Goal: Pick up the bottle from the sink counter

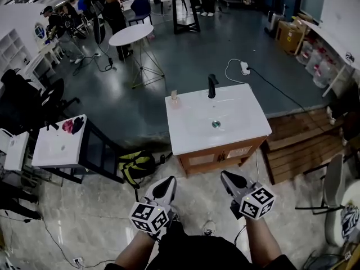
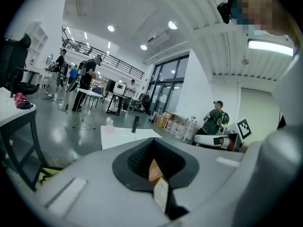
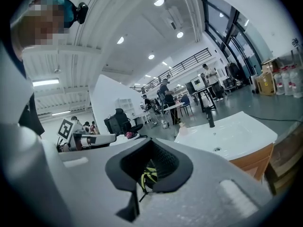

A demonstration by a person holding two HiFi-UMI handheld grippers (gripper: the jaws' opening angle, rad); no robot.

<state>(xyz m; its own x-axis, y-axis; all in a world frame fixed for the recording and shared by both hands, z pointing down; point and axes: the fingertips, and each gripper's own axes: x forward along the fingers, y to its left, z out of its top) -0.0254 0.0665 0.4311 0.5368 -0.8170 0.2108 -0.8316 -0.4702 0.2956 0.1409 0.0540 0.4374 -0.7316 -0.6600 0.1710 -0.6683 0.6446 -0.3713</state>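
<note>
While holding left hand-held gripper (image 1: pixel 169 181) and right hand-held gripper (image 1: pixel 226 176) shut, step closer, open one, pinch small pale bottle (image 1: pixel 174 97) on white table (image 1: pixel 242 122).

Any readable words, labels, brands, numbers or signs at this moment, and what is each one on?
No text can be read in any view.
Cabinet label, under the sink: too small to read.
Round wall sign: blurred, unreadable.
Cubes on the left gripper and right gripper: black-and-white square patterns only, no words or numbers.
</note>
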